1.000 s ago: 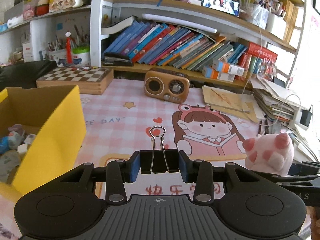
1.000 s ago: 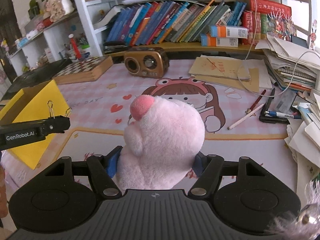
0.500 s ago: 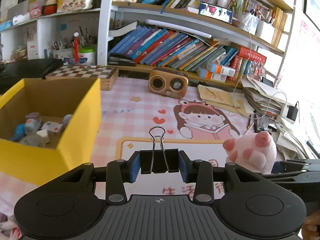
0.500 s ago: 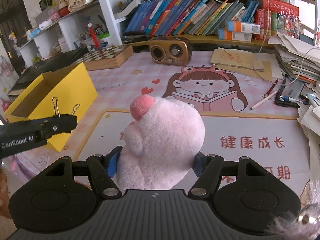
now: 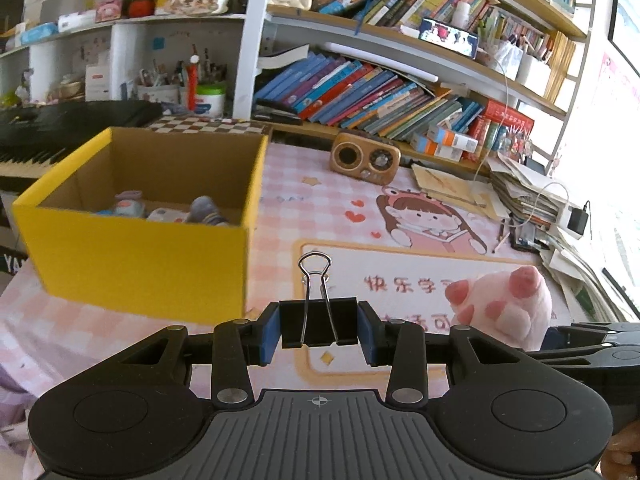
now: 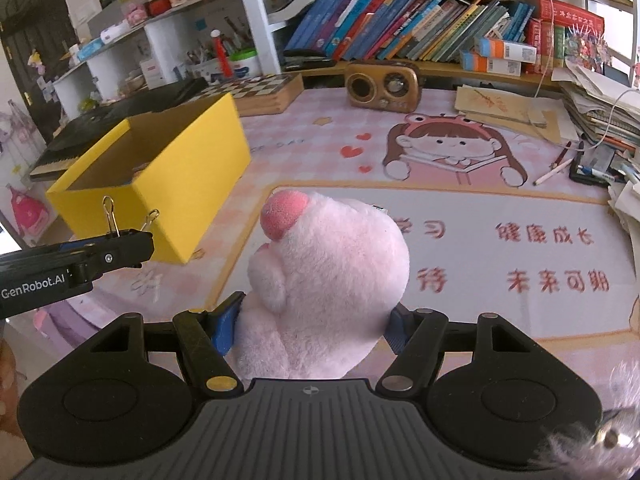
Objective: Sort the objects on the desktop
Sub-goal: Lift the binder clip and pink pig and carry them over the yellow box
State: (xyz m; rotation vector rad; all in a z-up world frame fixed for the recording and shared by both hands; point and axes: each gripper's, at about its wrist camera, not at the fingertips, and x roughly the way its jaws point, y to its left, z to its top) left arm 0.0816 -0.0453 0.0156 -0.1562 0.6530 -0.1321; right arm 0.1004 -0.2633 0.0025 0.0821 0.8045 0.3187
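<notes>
Your left gripper (image 5: 319, 327) had its blue fingers (image 5: 269, 334) clamped on the black binder clip (image 5: 318, 326), wire handles standing up, above the pink desk mat (image 5: 400, 280) just right of the yellow cardboard box (image 5: 140, 264). Small toys lay inside the box. Your right gripper (image 6: 312, 320) had its fingers pressed into the sides of the pink plush paw (image 6: 328, 280), held over the counter, near the left one.

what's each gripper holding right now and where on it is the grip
The left gripper clamps a black binder clip by the two sides of its body, wire handles pointing forward. The right gripper squeezes a pink plush paw across its lower body.
</notes>
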